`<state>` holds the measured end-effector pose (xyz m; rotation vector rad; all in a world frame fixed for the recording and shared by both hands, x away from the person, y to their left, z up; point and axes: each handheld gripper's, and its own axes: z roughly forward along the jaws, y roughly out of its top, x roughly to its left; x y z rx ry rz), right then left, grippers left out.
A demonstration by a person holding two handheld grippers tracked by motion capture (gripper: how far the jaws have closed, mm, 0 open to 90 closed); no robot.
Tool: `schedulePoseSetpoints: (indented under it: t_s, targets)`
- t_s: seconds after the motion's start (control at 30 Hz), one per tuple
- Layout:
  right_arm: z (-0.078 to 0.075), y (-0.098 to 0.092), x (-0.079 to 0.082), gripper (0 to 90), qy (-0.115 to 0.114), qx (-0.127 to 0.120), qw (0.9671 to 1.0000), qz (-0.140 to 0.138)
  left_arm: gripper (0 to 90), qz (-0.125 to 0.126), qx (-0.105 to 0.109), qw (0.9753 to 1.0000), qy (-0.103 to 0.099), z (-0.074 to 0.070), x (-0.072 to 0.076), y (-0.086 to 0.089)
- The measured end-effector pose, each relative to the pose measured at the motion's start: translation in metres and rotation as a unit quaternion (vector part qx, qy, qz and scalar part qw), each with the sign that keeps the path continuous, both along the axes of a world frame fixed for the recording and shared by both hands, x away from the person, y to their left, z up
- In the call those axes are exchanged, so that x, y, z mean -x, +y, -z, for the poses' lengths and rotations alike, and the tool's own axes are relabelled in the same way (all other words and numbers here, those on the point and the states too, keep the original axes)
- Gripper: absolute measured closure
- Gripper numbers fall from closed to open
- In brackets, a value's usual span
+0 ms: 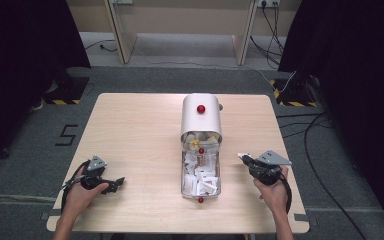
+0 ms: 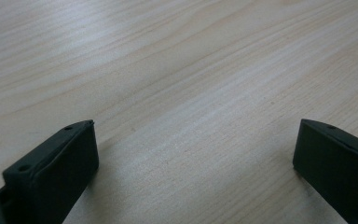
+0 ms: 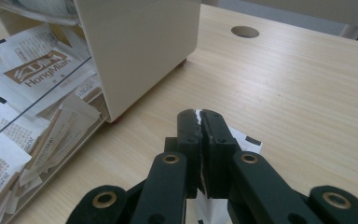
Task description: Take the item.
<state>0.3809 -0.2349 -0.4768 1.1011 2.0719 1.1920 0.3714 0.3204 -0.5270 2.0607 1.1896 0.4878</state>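
A cream box (image 1: 201, 117) with a red knob (image 1: 200, 108) stands at the table's middle. Its clear drawer (image 1: 217, 176) is pulled out toward me and holds several white and brown sachets (image 1: 200, 177). My right gripper (image 1: 244, 158) hovers right of the drawer, shut on a white sachet (image 3: 242, 140) whose edge sticks out between the jaws (image 3: 200, 116). In the right gripper view the box (image 3: 140, 46) and the drawer's sachets (image 3: 32, 79) lie to the left. My left gripper (image 1: 116, 184) rests low at the front left, open (image 2: 196, 135) over bare wood.
The wooden table (image 1: 140, 125) has bare room on both sides of the box. A cable hole (image 3: 244, 31) sits in the tabletop beyond the box. Dark curtains, floor cables and desk legs stand past the table's far edge.
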Motion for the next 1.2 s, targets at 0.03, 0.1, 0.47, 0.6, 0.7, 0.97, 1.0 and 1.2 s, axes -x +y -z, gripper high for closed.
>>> schedulePoseSetpoints:
  t_s: [0.03, 0.1, 0.47, 0.6, 0.7, 0.97, 1.0, 1.2]
  targets:
    - [0.001, 0.000, 0.000, 87.4, 0.000, 0.001, 1.0000, -0.001, 0.0, 0.000, 0.000, 1.0000, 0.000, 0.000, 0.000, 0.000]
    - [0.003, 0.001, -0.002, 87.4, 0.003, 0.003, 1.0000, -0.001, 0.0, 0.000, 0.000, 1.0000, 0.000, 0.000, 0.000, 0.000]
    - [0.011, -0.002, -0.005, 87.4, 0.015, 0.006, 0.9999, 0.006, 0.0, 0.000, 0.000, 1.0000, 0.000, 0.000, 0.000, 0.000]
    - [0.014, -0.004, -0.006, 87.4, 0.017, 0.008, 0.9998, 0.009, 0.0, 0.000, 0.000, 1.0000, 0.000, 0.000, 0.000, 0.000]
    - [0.015, -0.006, -0.007, 87.4, 0.018, 0.009, 0.9997, 0.012, 0.0, 0.000, 0.000, 1.0000, 0.000, 0.000, 0.000, 0.000]
    - [0.015, -0.008, -0.007, 87.4, 0.018, 0.007, 0.9997, 0.017, 0.0, 0.000, 0.000, 1.0000, 0.000, 0.000, 0.000, 0.000]
    - [0.015, -0.008, -0.007, 87.4, 0.018, 0.007, 0.9997, 0.016, 0.0, 0.000, 0.000, 1.0000, 0.000, 0.000, 0.000, 0.000]
    - [0.017, -0.012, -0.009, 87.4, 0.020, 0.008, 0.9995, 0.022, 0.0, 0.000, 0.000, 1.0000, 0.000, 0.000, 0.000, 0.000]
